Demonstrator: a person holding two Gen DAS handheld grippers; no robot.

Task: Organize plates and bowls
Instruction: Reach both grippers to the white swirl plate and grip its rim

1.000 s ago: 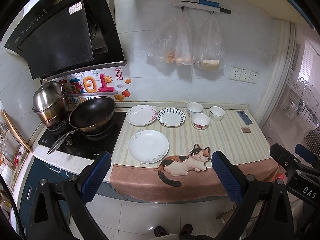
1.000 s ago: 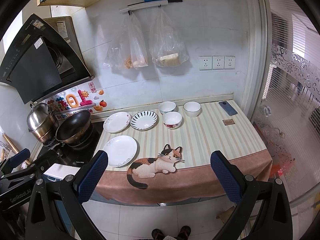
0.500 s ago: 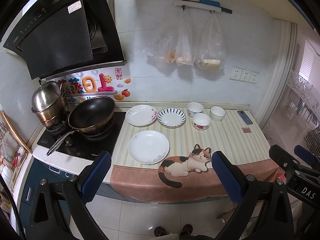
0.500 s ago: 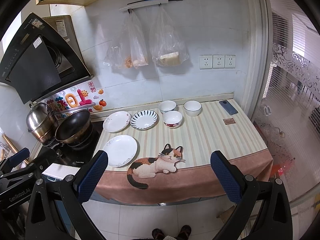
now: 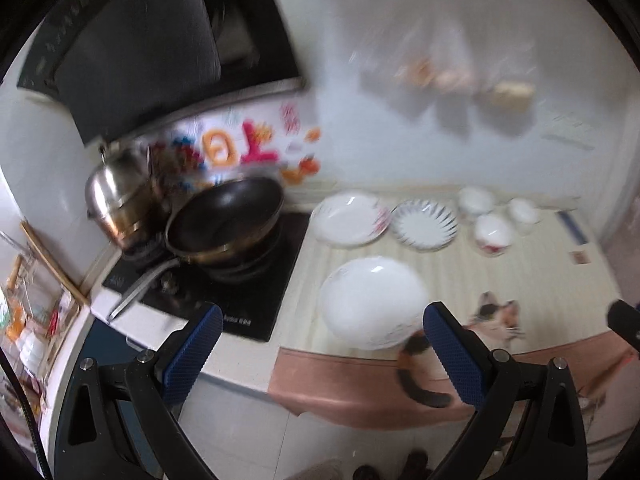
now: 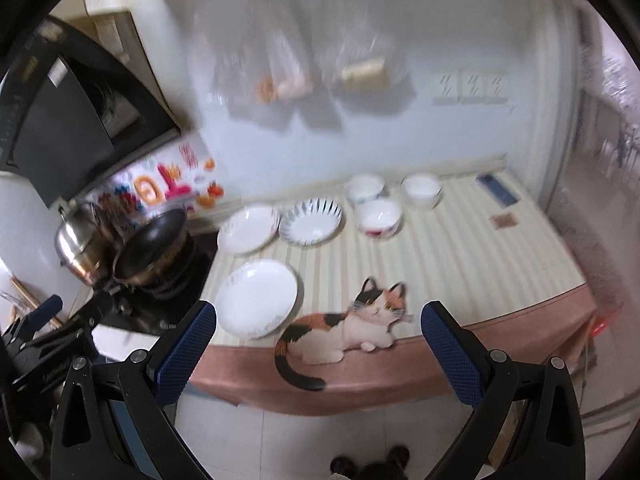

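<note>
On the striped counter cloth (image 6: 460,264) lie a plain white plate (image 6: 257,297) (image 5: 374,306) at the front, a floral-edged plate (image 6: 249,229) (image 5: 349,219) and a blue-striped plate (image 6: 311,221) (image 5: 425,224) behind it. Three white bowls stand to their right: one at the back (image 6: 365,189), one with a red pattern (image 6: 378,218) (image 5: 493,234), and one farthest right (image 6: 422,190). My left gripper (image 5: 322,338) and right gripper (image 6: 318,334) are both open and empty, short of the counter's front edge. Both views are motion-blurred.
A black wok (image 5: 226,222) and a steel pot (image 5: 118,194) sit on the stove at the left under a black hood (image 5: 140,48). Plastic bags (image 6: 300,60) hang on the wall. A phone (image 6: 496,190) lies at the counter's far right.
Both grippers have moved closer to the counter and tilted; the views are now blurred. The dishes have not moved.
</note>
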